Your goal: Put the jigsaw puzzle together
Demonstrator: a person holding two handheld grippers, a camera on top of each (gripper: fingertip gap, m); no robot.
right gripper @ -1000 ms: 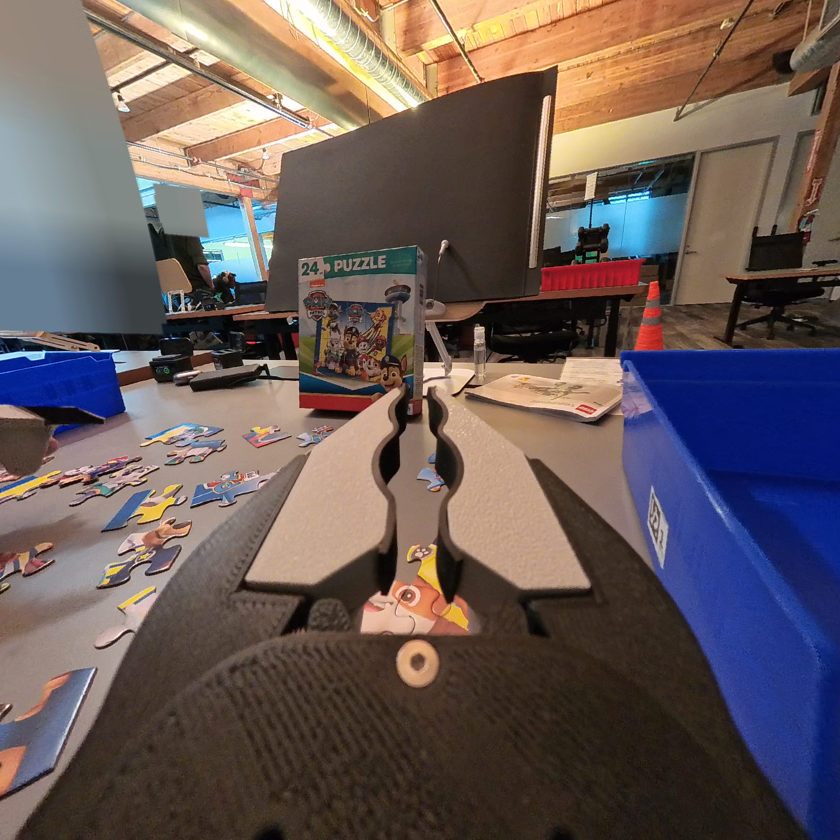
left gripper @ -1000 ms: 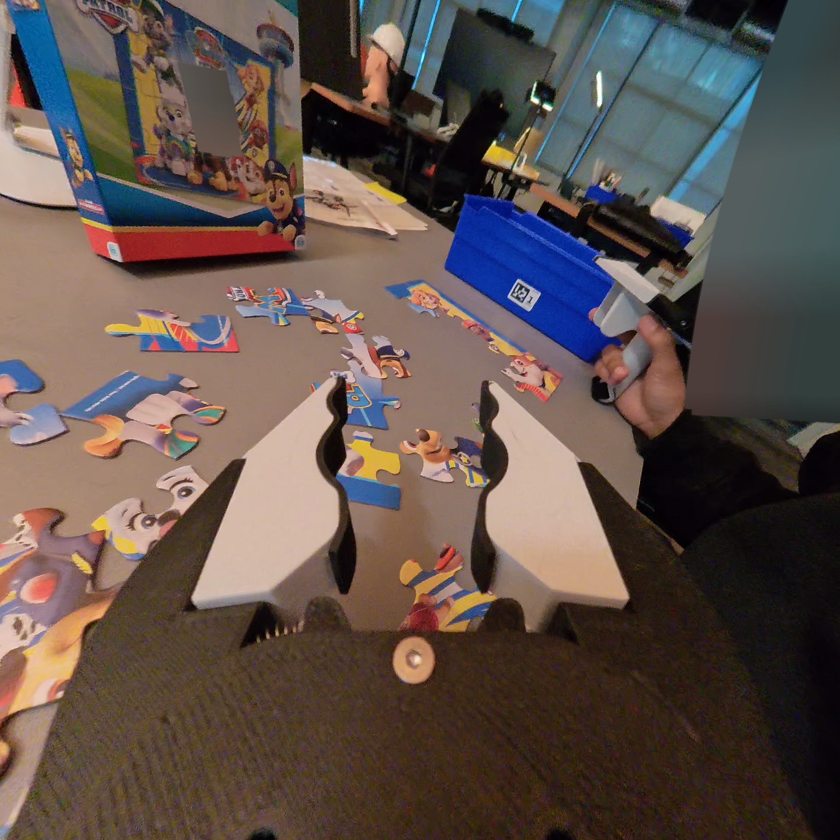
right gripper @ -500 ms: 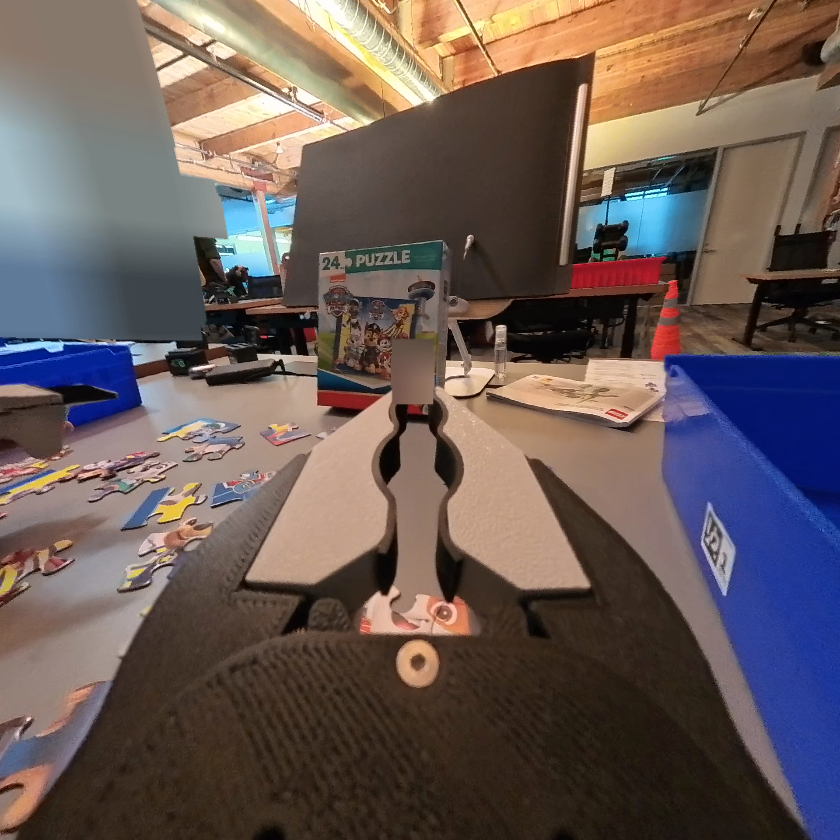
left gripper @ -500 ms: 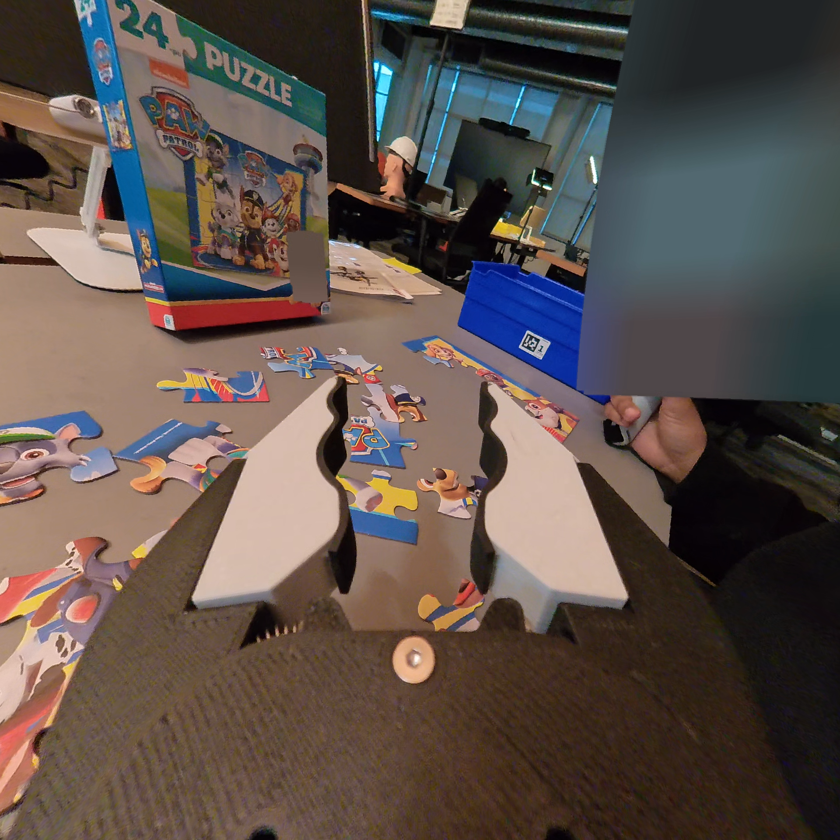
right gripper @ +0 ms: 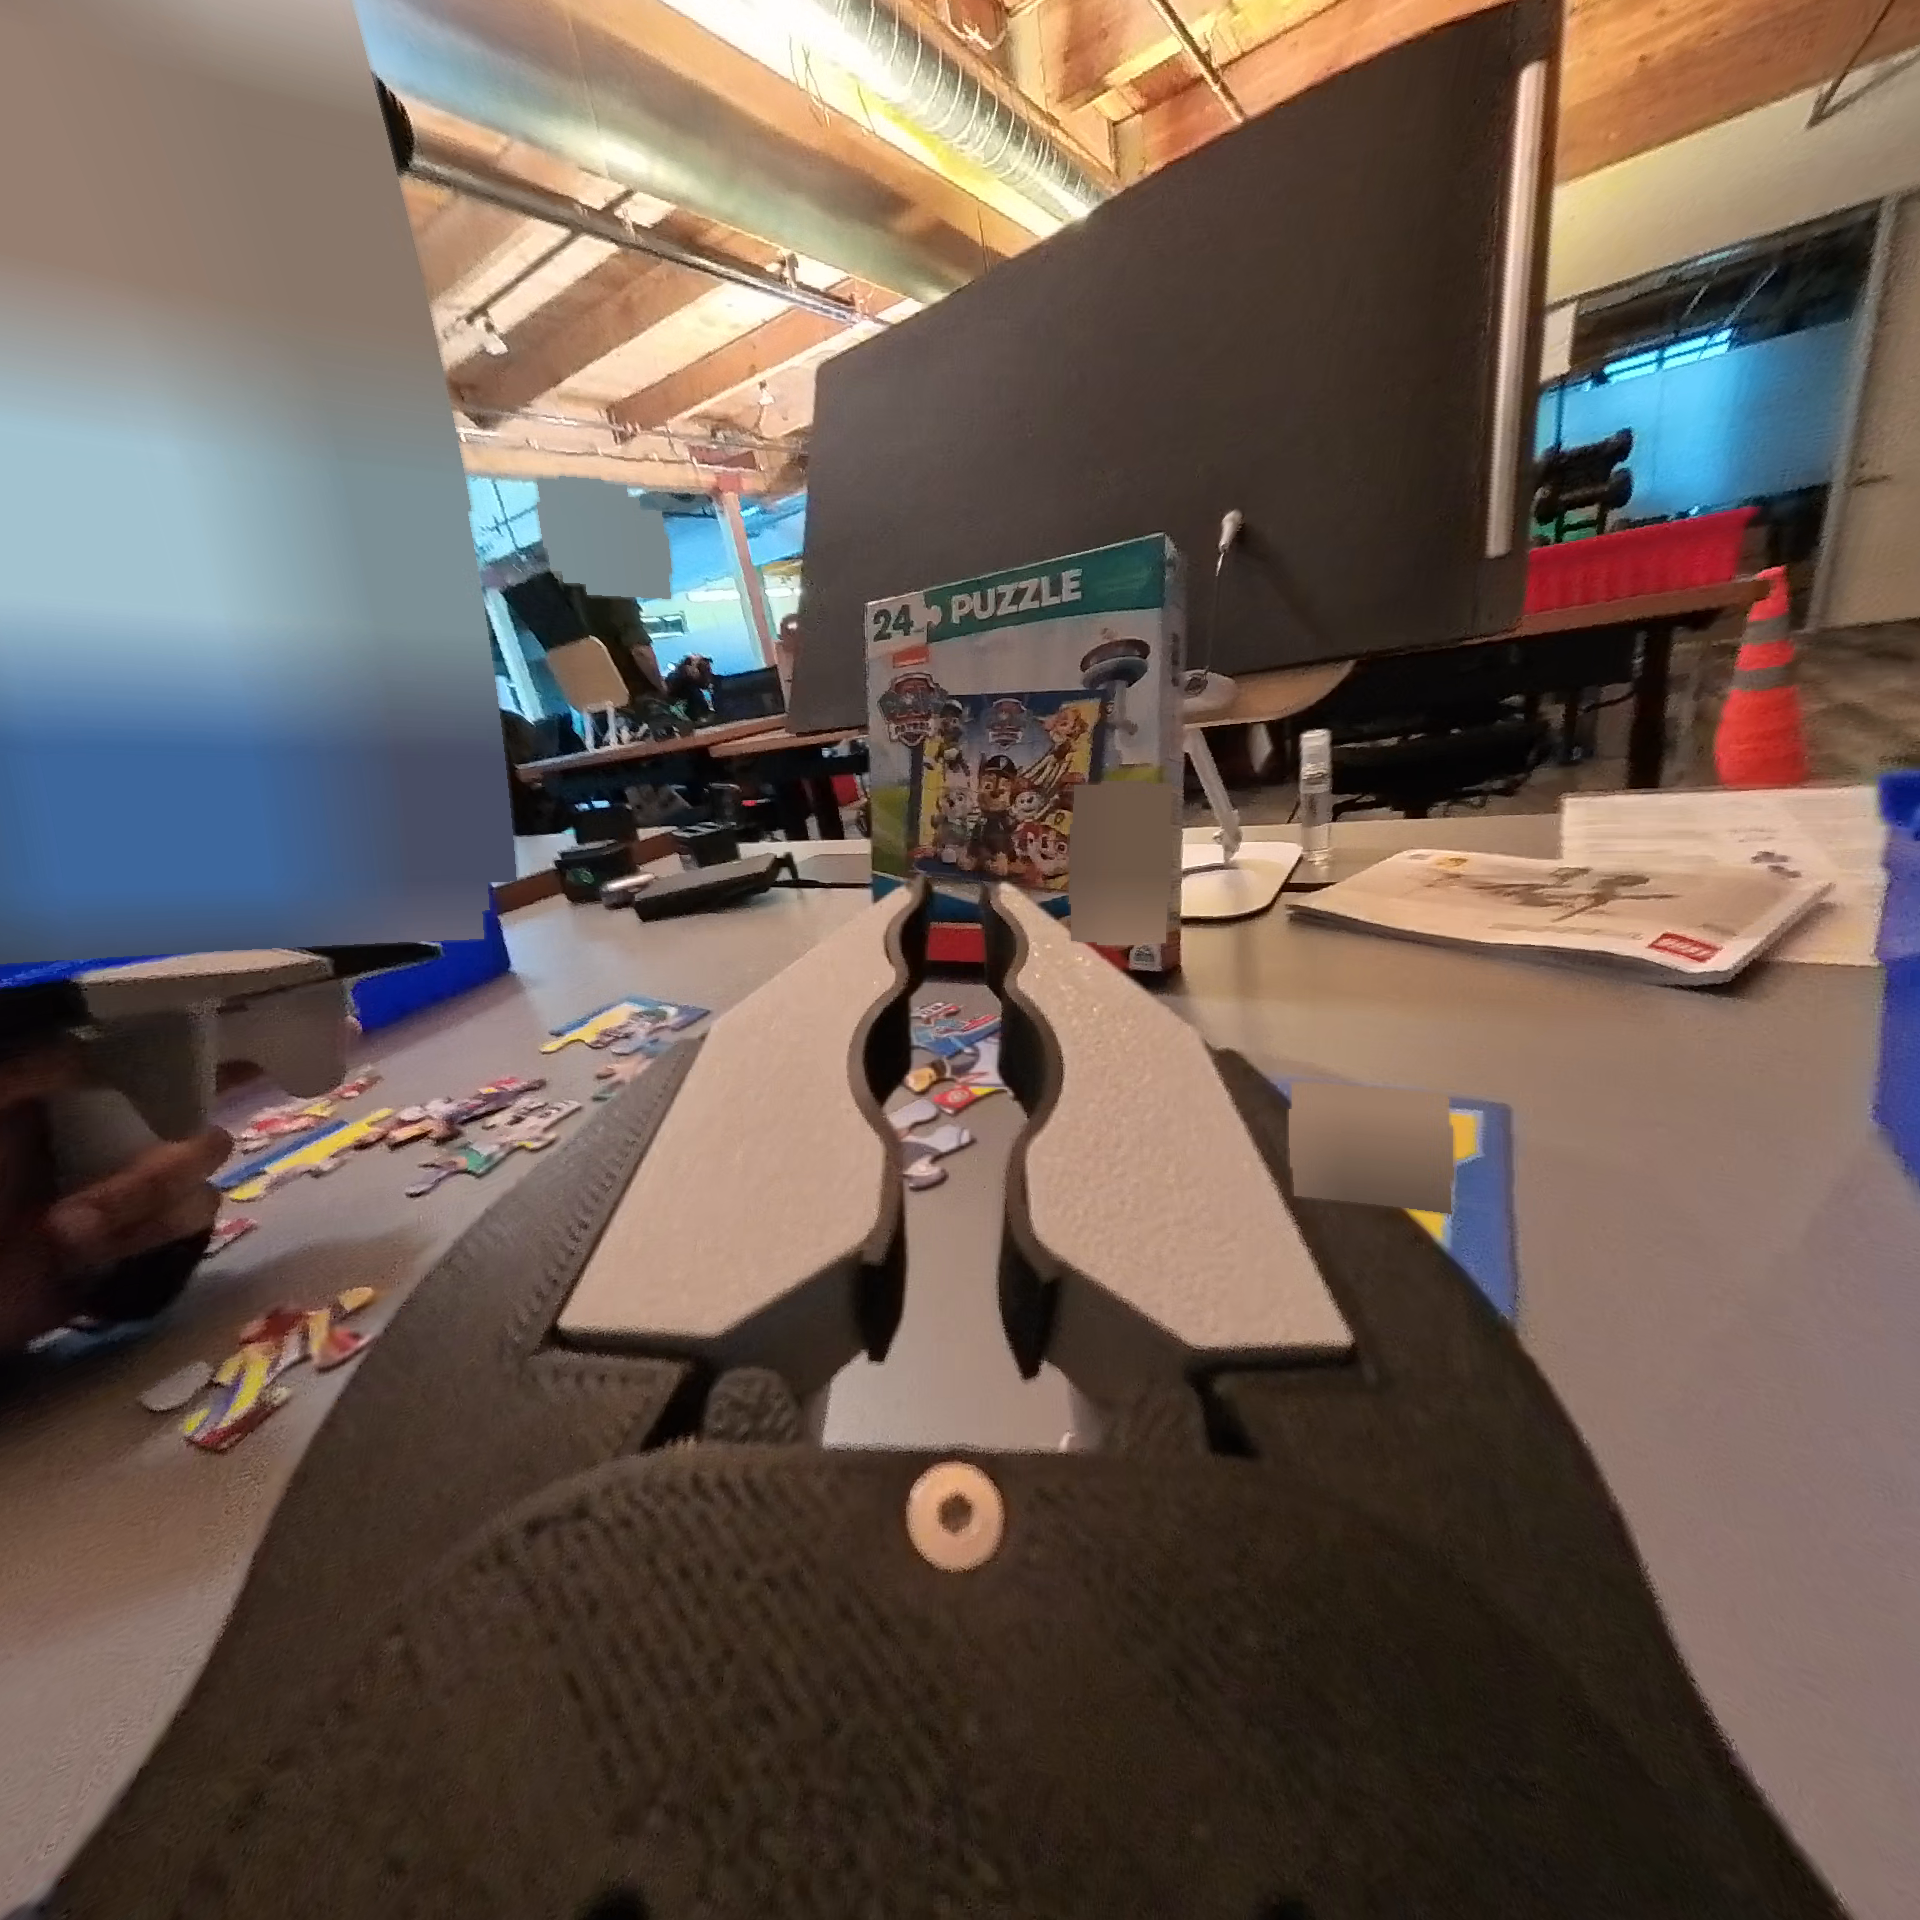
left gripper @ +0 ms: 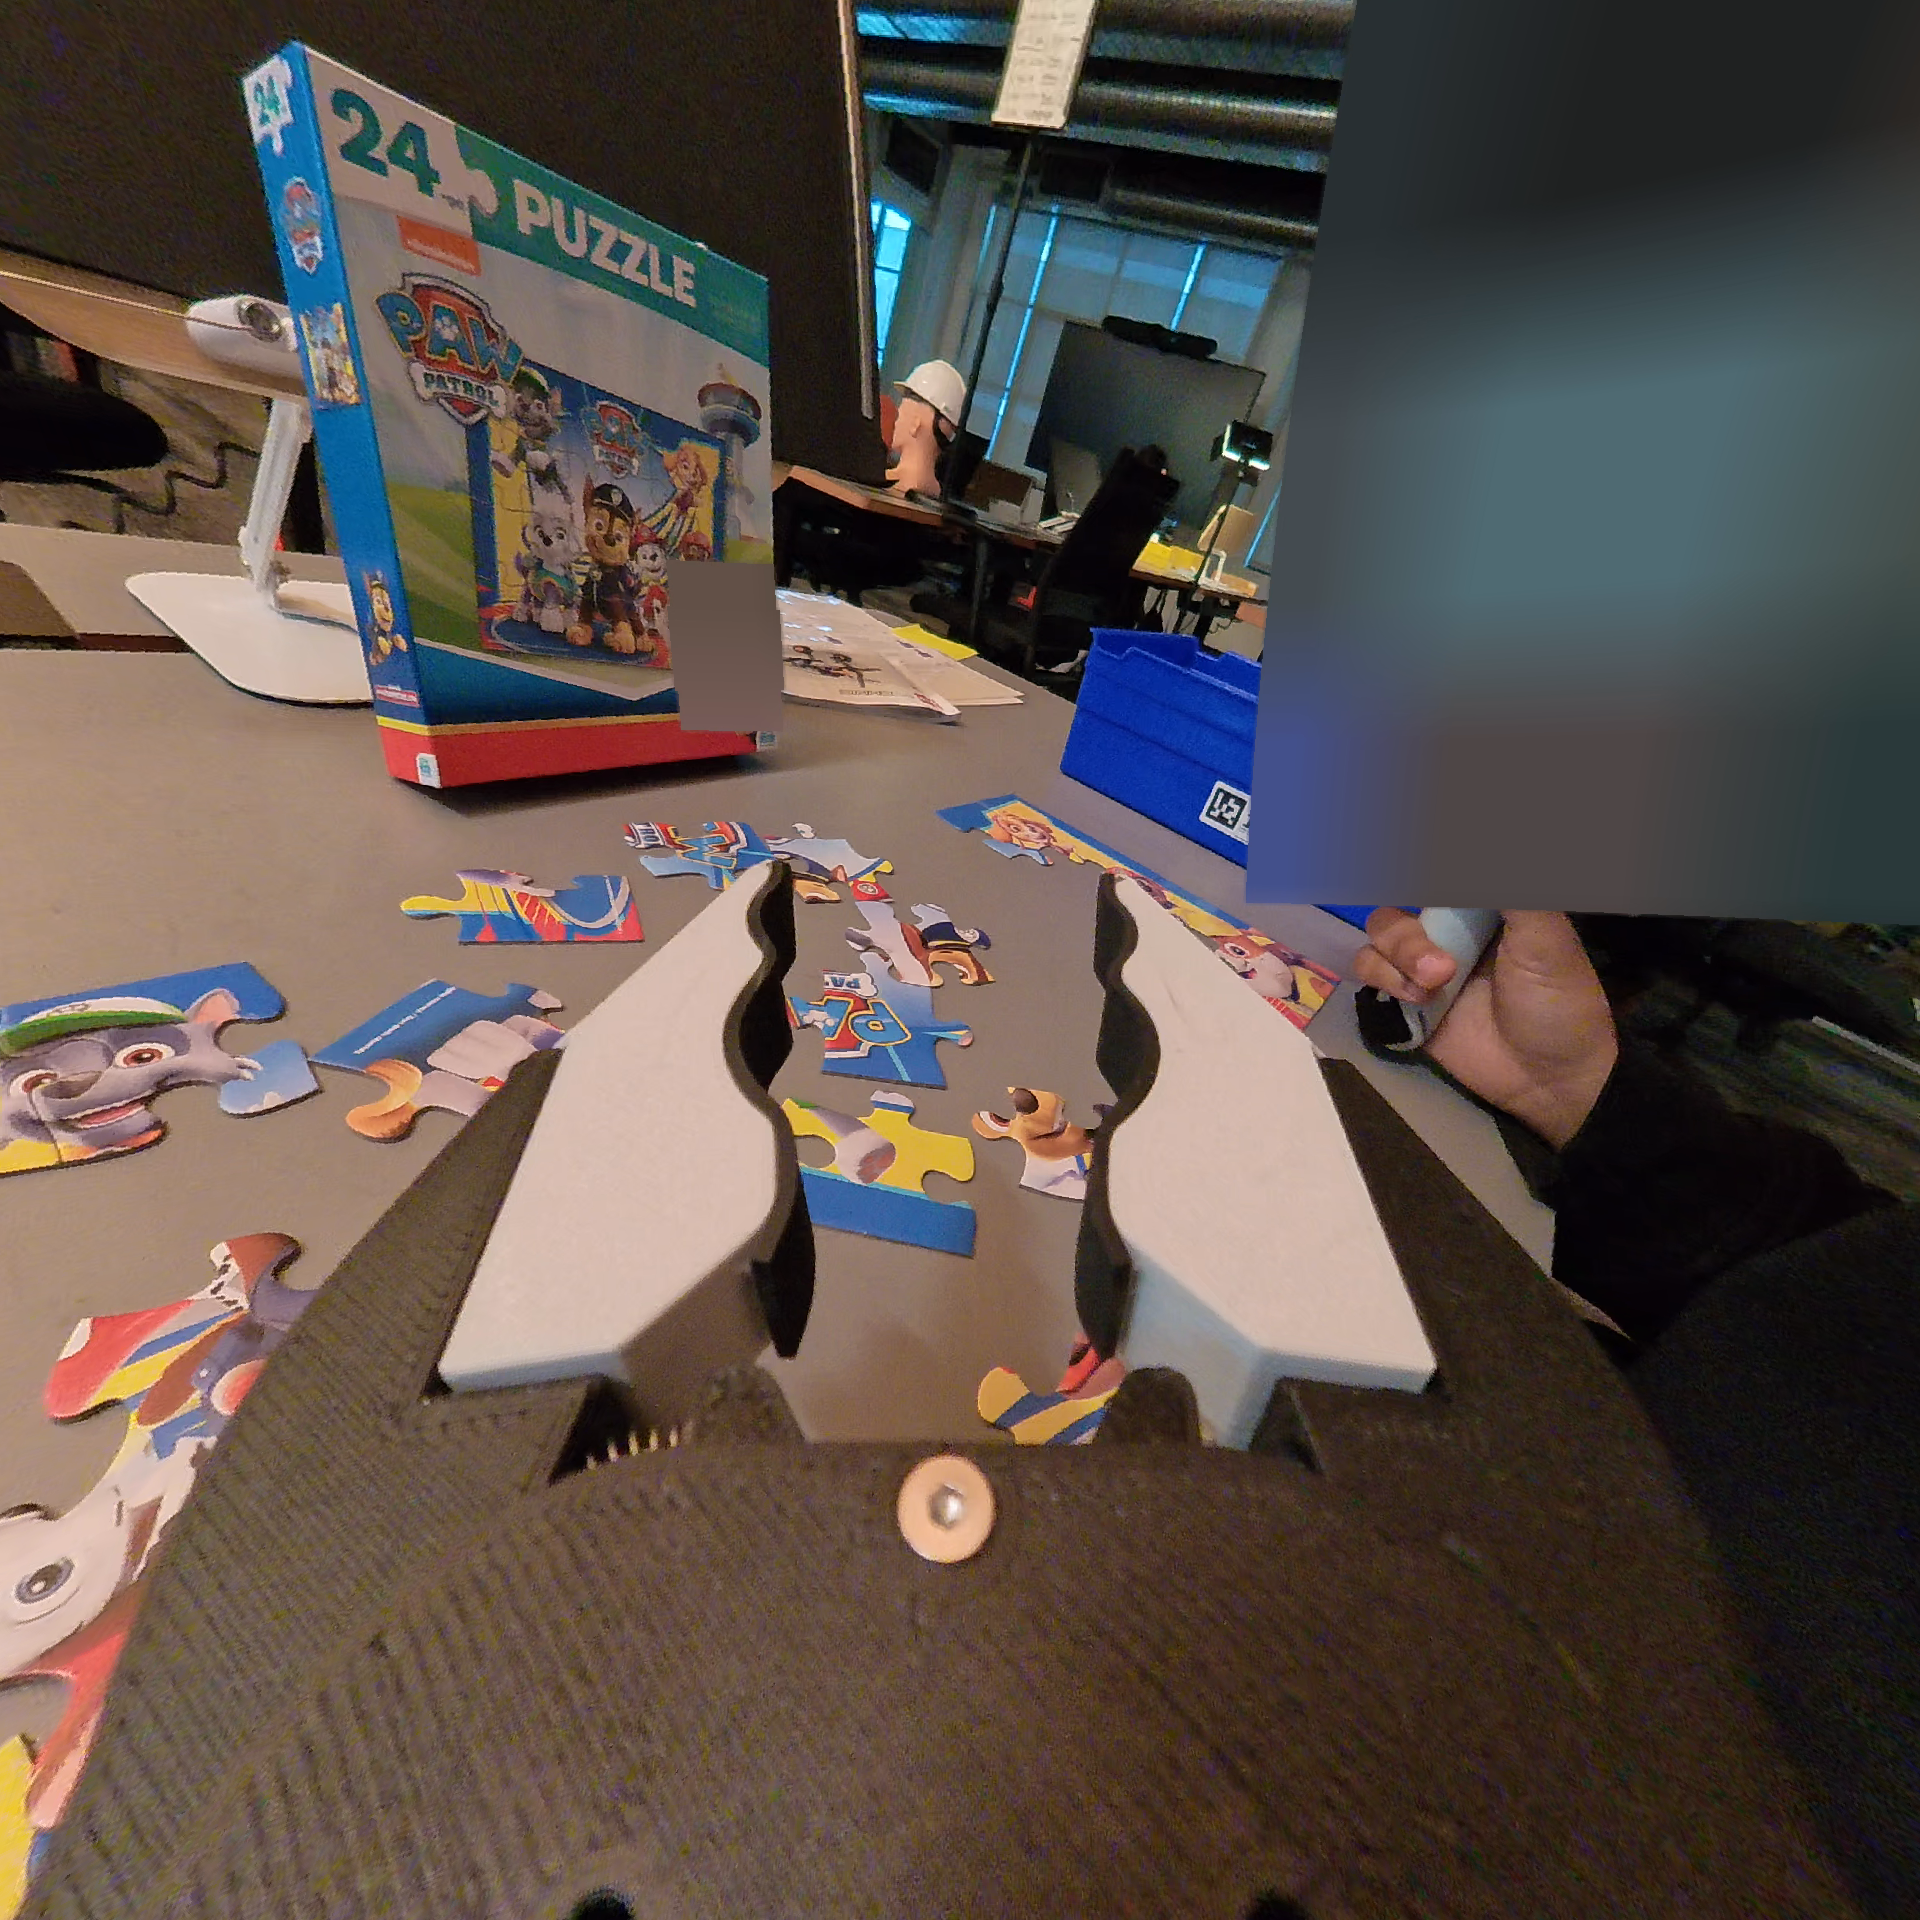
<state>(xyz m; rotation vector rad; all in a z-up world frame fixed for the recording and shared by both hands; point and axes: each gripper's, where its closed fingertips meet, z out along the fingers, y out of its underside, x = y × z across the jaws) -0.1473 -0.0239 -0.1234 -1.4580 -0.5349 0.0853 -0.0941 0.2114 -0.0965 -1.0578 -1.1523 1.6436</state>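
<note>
My left gripper is open wide and empty, low over loose puzzle pieces on the grey table. A blue logo piece, a yellow and blue piece and a brown pup piece lie on the table under its jaws. My right gripper has only a narrow slit between its tips, with nothing in it. It points at the upright puzzle box, which also shows in the left wrist view. A hand holds the right gripper's handle at the table's right edge.
A strip of joined pieces lies beside a blue bin. A booklet lies at the back right. A black panel and a white stand base are behind the box. More pieces are scattered to the left.
The left view has tilted up, so the box shows more fully. The right gripper has swung left, away from the blue bin. Neither gripper's jaws have visibly changed.
</note>
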